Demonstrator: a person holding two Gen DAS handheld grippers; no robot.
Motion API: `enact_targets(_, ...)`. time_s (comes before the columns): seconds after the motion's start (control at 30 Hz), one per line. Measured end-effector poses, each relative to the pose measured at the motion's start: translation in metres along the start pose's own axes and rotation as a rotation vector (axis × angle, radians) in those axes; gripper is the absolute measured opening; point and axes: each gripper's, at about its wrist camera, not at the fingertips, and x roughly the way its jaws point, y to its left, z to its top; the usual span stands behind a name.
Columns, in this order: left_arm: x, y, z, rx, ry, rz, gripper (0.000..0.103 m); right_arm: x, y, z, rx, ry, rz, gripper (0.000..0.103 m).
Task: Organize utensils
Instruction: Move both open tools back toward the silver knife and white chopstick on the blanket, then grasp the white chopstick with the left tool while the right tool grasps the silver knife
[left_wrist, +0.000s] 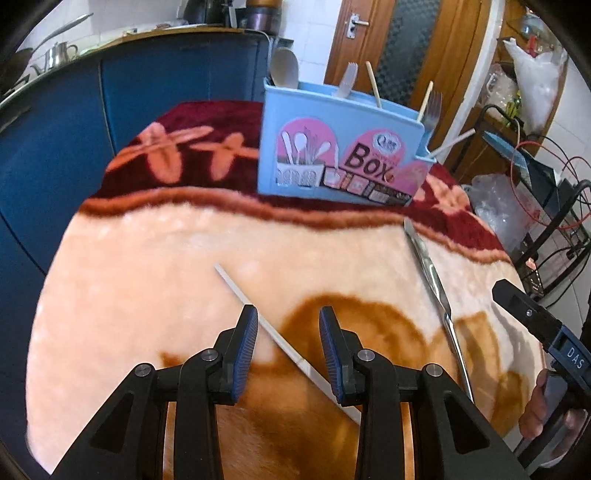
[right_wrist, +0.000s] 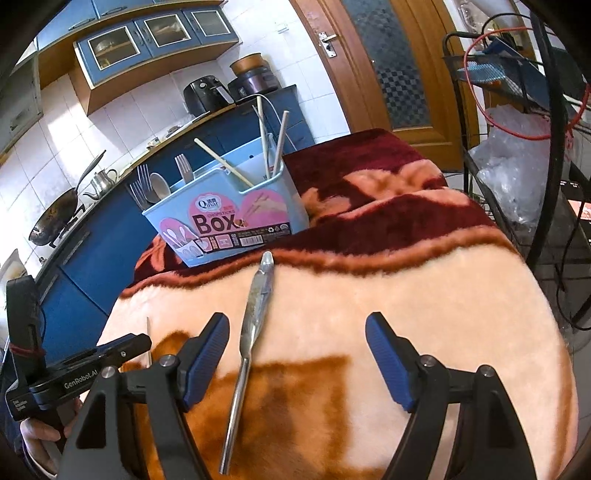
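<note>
A light blue utensil box (left_wrist: 343, 155) stands at the far side of the blanket-covered table and holds forks, a spoon and chopsticks; it also shows in the right wrist view (right_wrist: 229, 218). A white chopstick (left_wrist: 280, 341) lies on the blanket, running diagonally between the fingers of my open left gripper (left_wrist: 289, 334). A metal knife (right_wrist: 251, 325) lies on the blanket, its handle just right of the left finger of my open right gripper (right_wrist: 297, 339); the knife also shows in the left wrist view (left_wrist: 439, 299). Neither gripper holds anything.
A plush peach, brown and maroon blanket (left_wrist: 166, 258) covers the table. Blue kitchen cabinets (left_wrist: 147, 92) stand behind on the left. A black wire rack (right_wrist: 517, 166) with bags and cables stands off the table's right edge. A wooden door (right_wrist: 388, 66) is behind.
</note>
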Motion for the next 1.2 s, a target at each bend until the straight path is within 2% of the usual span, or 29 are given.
enact_targets(0.2, 0.006, -0.004, -0.002, -0.010, 0.026, 0.021, 0.035, 0.000, -0.005, -0.004, 0.004, 0.004, 0.008, 0.079)
enact_targets(0.4, 0.010, 0.007, -0.003, -0.053, 0.042, 0.049, 0.035, -0.002, -0.005, -0.007, -0.016, -0.010, 0.012, 0.080)
enact_targets(0.6, 0.017, 0.010, 0.003, -0.088, 0.067, 0.003, 0.035, 0.000, -0.005, -0.008, -0.015, -0.003, 0.026, 0.080)
enact_targets(0.8, 0.025, 0.009, 0.013, -0.073, 0.081, 0.007, 0.022, 0.002, -0.009, -0.009, -0.006, 0.011, 0.016, 0.081)
enact_targets(0.87, 0.027, 0.008, 0.014, -0.063, 0.081, 0.009, 0.015, 0.003, -0.009, -0.010, -0.007, 0.014, 0.014, 0.081)
enact_targets(1.03, 0.026, 0.011, 0.014, -0.066, 0.068, -0.030, 0.006, 0.005, -0.003, -0.009, -0.028, 0.034, 0.003, 0.081)
enact_targets(1.2, 0.023, 0.013, 0.011, -0.074, 0.041, -0.092, 0.005, 0.008, 0.002, -0.008, -0.042, 0.054, -0.008, 0.081)
